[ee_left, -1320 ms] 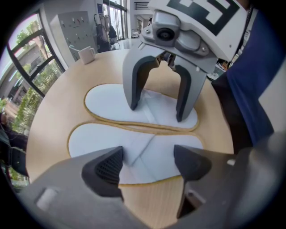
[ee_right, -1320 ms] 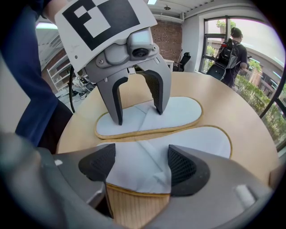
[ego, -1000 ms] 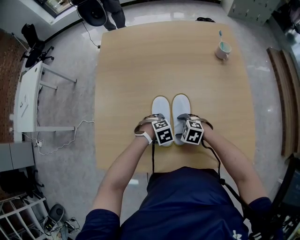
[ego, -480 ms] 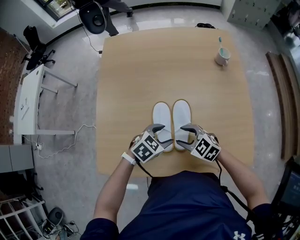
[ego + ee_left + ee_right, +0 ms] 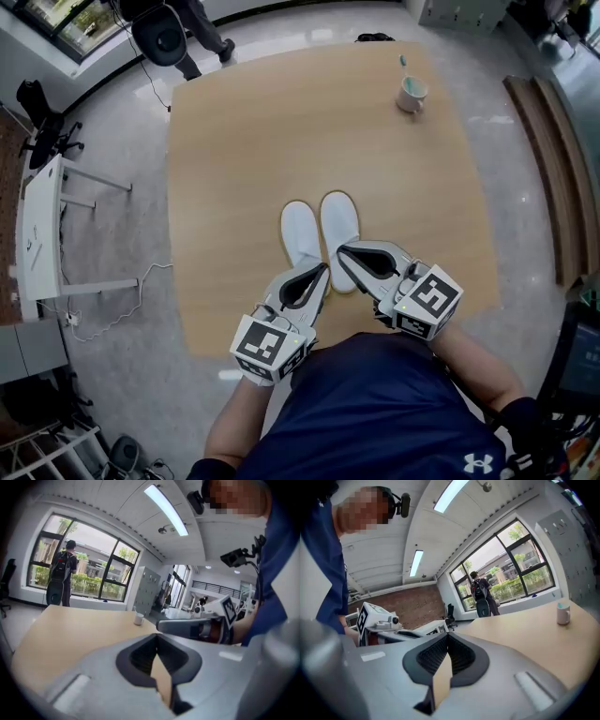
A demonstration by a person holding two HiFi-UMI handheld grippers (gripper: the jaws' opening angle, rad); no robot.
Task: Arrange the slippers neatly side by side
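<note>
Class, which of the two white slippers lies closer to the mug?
The right slipper, the one ahead of the right gripper. The mug stands toward the table's far right, so the left slipper is farther from it.

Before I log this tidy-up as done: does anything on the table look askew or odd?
Nothing stands out. The two white fabric slippers lie side by side on the light wooden table, toes pointing the same way; the pale ceramic mug stands upright.
</note>
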